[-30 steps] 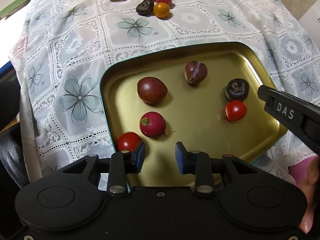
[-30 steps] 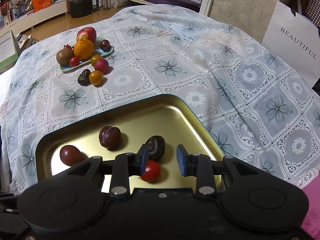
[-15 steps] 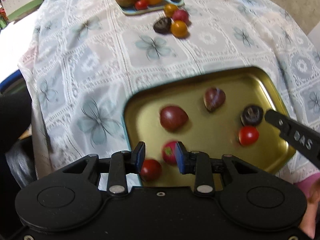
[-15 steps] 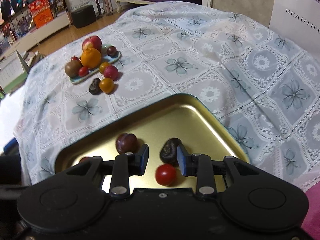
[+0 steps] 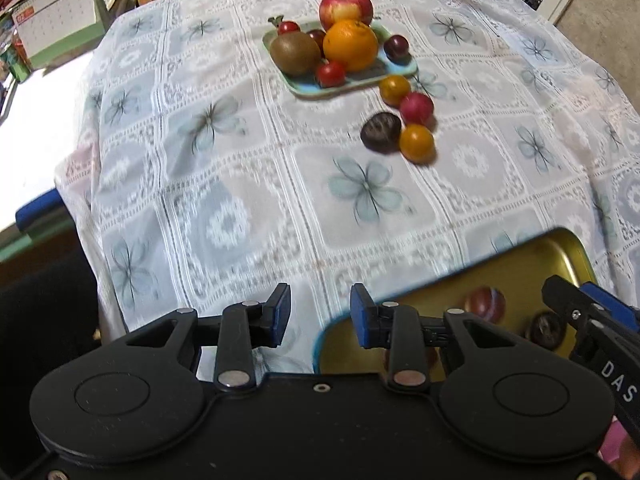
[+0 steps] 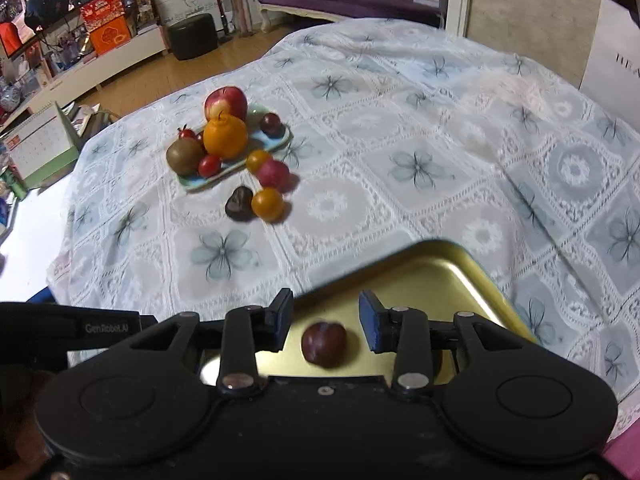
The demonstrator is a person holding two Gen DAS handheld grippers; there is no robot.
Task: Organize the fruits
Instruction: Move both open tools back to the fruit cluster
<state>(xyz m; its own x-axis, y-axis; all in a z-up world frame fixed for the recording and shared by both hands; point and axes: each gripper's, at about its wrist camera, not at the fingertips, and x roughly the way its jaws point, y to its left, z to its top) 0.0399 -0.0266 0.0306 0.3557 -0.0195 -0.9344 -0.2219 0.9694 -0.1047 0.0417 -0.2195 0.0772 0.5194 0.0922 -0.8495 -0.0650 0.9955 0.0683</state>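
Beyond gold metal tray [image 6: 476, 268], w/ some fruit inside, four small fruits [image 6: 264, 188] remain; left gripper [image 5: 318, 314] & right gripper [image 6: 326, 320] released, empty.

Ahead of both tools lies a white lace tablecloth [image 6: 400, 184], matt, with an openwork weave and printed flowers. Just under the fingers sits a gold metal tray [image 6: 452, 272], smooth with a satin sheen and soft reflections. Farther ahead, a small pale blue dish [image 5: 352, 82] looks glazed and glossy. The left gripper [image 5: 316, 312] and right gripper [image 6: 326, 318] are matt black plastic with blue pads and bright metal rivets
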